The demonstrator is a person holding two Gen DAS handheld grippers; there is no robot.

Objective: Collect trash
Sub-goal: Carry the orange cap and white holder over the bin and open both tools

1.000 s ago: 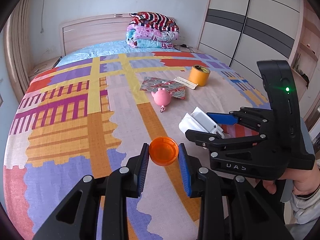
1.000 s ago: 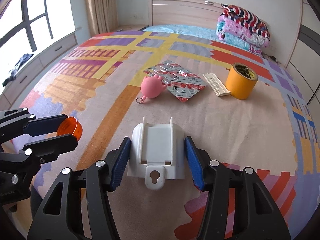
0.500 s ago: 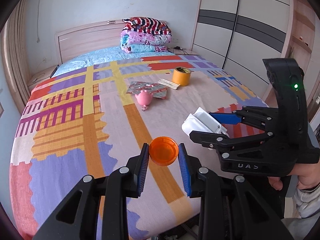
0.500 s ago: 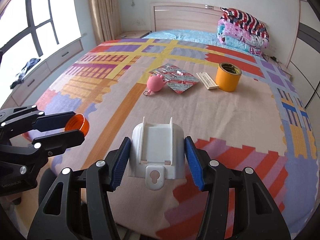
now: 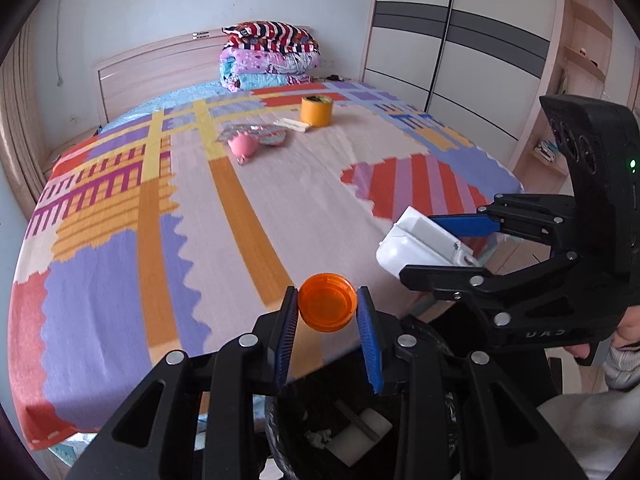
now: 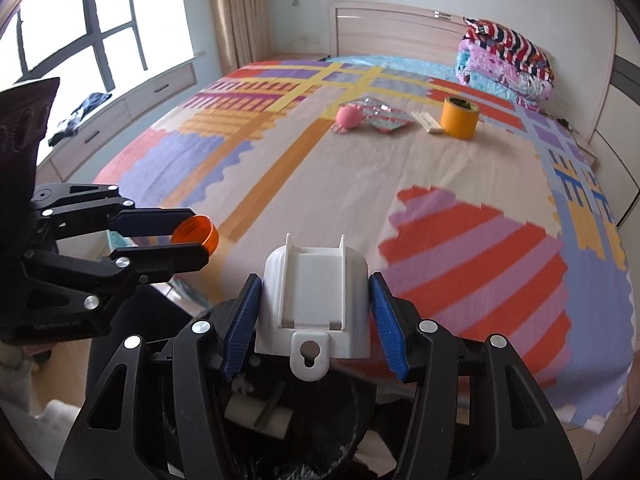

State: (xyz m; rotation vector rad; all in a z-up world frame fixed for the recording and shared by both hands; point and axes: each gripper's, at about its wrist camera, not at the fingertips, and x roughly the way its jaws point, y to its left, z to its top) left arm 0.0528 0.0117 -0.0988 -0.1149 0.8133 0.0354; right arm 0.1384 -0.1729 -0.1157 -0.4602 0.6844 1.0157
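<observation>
Nearest, a black-lined trash bin (image 5: 360,440) sits below both tools, already holding what appear to be white scraps, though the view into it is dim. The left gripper (image 5: 328,314) clamps an orange cap (image 5: 327,307) above the bin mouth; the right gripper (image 6: 316,312) clamps a white plastic holder (image 6: 314,300), neither yet released. Further off on the bed (image 5: 120,240) remain a pink toy (image 5: 241,146), foil packets (image 6: 380,116), a white strip (image 6: 428,123) and an orange tape roll (image 5: 317,109). Against the earlier frames, both hands have drawn back from over the bedspread to its foot edge, bringing the bin into view.
</observation>
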